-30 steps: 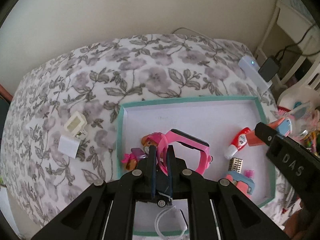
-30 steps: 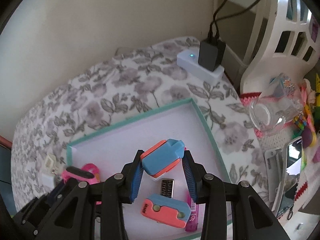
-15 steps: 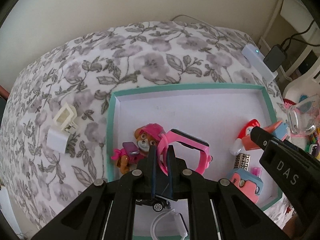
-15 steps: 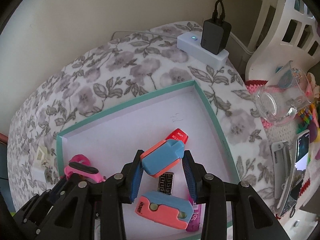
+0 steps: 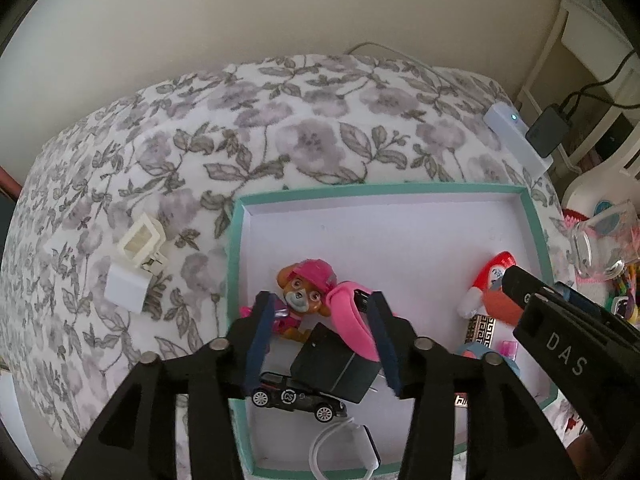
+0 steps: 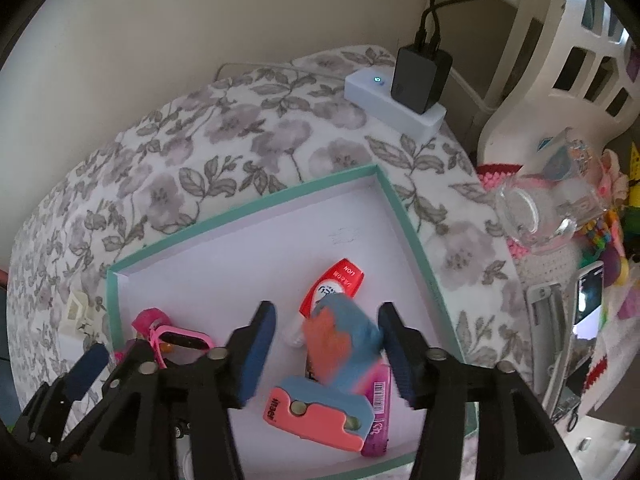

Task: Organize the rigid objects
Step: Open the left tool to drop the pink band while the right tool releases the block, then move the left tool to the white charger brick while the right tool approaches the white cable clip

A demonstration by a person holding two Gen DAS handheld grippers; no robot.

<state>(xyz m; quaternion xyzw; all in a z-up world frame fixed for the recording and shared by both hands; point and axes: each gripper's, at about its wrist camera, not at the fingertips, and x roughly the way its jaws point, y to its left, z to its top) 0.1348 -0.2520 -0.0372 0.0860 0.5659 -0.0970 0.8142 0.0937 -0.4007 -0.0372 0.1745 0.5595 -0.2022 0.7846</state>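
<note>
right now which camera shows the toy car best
The left wrist view: the black toy car lies whole in the tray, just below the open left gripper. In the right wrist view only a wheel seems to peek out behind the gripper bodies.

A: What carries everything?
B: A bed point(image 5: 304, 148) under a grey floral cover.
A: What lies directly on it?
B: A teal-rimmed tray point(image 5: 236, 264) beneath the left tool point(image 5: 322, 338), two small white boxes point(image 5: 134, 258) to its left, and a white power strip point(image 6: 394, 106) far ahead-right.
</note>
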